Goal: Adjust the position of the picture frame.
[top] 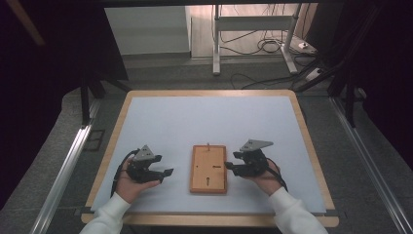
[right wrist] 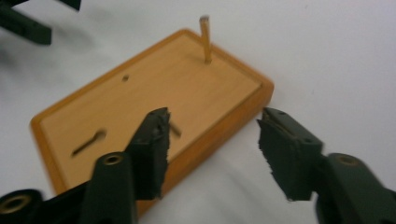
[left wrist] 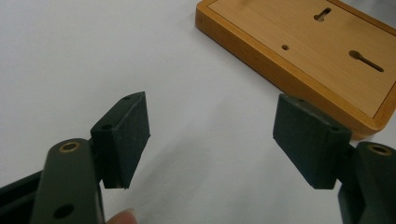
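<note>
Lying flat on table [top: 160, 117], wooden board [top: 208, 168], peg [right wrist: 205, 39] upright in it

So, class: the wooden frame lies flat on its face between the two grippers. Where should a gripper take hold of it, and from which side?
Grip the wooden frame by its raised rim on a long edge, coming in level from the side. It lies flat on the white mat, so only its edges offer something to pinch. The right gripper, jaws open, already straddles a corner. The thin peg is probably too frail.
</note>
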Demonstrator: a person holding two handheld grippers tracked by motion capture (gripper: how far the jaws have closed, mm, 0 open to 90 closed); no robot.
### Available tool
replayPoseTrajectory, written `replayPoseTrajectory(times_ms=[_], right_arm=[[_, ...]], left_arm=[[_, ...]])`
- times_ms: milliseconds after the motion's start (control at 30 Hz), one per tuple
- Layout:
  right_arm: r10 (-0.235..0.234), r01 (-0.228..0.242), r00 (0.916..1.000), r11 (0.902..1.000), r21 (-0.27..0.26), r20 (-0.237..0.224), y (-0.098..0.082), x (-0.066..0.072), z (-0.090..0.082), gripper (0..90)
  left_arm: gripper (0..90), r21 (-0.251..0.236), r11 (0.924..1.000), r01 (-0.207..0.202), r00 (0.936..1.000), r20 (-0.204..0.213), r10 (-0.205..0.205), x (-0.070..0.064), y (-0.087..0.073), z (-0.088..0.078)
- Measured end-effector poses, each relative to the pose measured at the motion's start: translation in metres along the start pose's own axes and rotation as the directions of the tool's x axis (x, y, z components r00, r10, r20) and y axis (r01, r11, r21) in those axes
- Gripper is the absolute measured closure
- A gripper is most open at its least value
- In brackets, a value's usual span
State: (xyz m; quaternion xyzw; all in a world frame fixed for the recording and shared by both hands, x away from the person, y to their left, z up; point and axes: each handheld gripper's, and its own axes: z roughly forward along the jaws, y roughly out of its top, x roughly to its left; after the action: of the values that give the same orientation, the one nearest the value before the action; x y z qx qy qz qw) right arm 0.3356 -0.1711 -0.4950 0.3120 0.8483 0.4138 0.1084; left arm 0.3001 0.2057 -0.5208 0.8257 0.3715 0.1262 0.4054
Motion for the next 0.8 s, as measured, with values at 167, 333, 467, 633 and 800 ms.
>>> replayPoseTrajectory(times_ms=[167,333,467,633,800], right_arm=[[-0.021,0.022,0.9995,0.9977,0.064,-0.025,-0.026,0.002,-0.012,64.8],[-0.024,0.030,0.9969,0.9960,0.084,-0.076,-0.040,0.009,-0.019,82.6],[-0.056,0.068,0.9911,0.9928,0.098,-0.121,-0.042,0.020,-0.016,89.8],[-0.083,0.102,0.9858,0.9864,0.129,-0.146,-0.043,0.031,-0.009,89.9],[-0.087,0.109,0.9845,0.9842,0.140,-0.152,-0.044,0.034,-0.005,90.0]], left_arm=[[26.7,0.006,1.0000,-0.002,1.0000,0.002,0.002,0.000,0.000,0.002],[26.6,0.005,1.0000,-0.007,1.0000,0.005,0.007,-0.001,0.000,0.002],[26.6,0.013,0.9998,-0.016,0.9998,0.008,0.016,-0.002,0.000,0.002],[26.6,0.008,0.9999,-0.014,0.9999,0.009,0.014,-0.001,0.000,0.001],[26.6,0.009,0.9998,-0.017,0.9998,0.009,0.017,-0.001,0.000,0.002]])
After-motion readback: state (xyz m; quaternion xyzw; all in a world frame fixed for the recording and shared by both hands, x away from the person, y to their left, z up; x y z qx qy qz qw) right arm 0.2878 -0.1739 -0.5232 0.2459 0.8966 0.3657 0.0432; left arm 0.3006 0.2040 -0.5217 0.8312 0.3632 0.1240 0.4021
